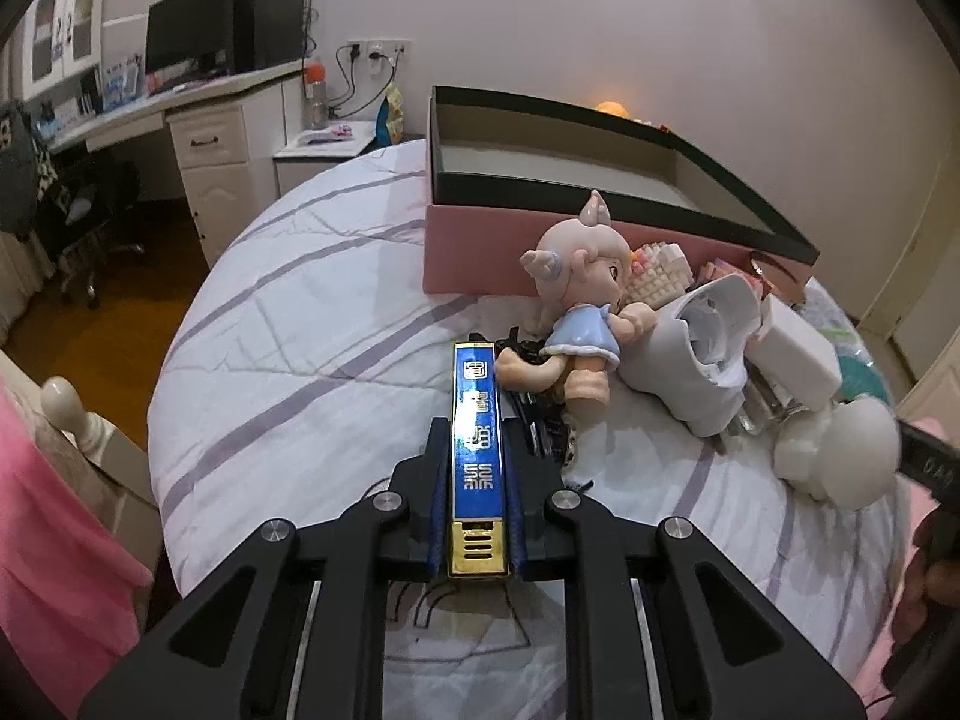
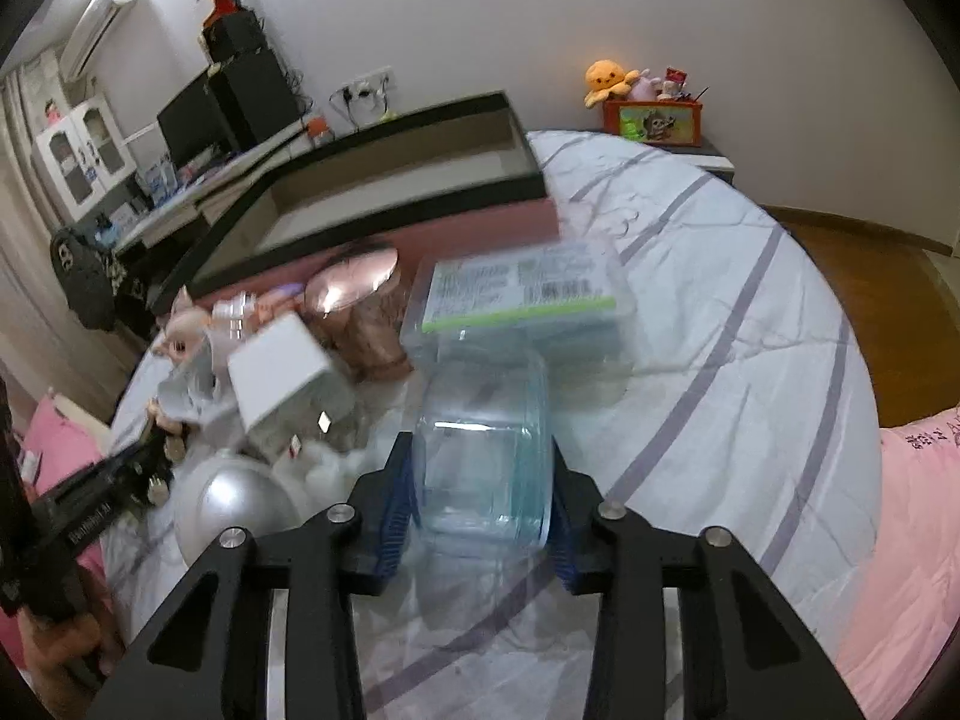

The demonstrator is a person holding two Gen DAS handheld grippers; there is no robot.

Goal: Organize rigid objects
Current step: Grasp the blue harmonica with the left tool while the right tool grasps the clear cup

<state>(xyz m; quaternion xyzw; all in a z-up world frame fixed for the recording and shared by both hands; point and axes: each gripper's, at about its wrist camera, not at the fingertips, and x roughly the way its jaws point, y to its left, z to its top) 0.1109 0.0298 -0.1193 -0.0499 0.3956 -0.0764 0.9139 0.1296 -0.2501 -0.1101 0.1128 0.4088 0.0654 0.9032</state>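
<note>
The bed is covered with a white quilt with pale purple stripes, and a big open box with pink walls and a dark rim stands on it; I use this box as the landmark. Behind the box is a plain white wall with power sockets, and to the left of the box stands a white table that carries a dark monitor and a black speaker. On the far side of the box, in the right wrist view, a small orange container with plush toys sits on a low stand. Just in front of the box lies a crowded heap: a doll in a blue dress leaning on white plastic parts, a white block, a copper-coloured jar and a silver round thing. This heap lies between the grippers and the box. The left hand-held gripper is closed narrowly on a long blue bar with a gold end, which points toward the box and nearly reaches the doll's leg. The right hand-held gripper holds a clear bluish plastic container between its blue pads, in front of the box; beyond it lies a clear flat case with a green label, close to the pink wall.
</note>
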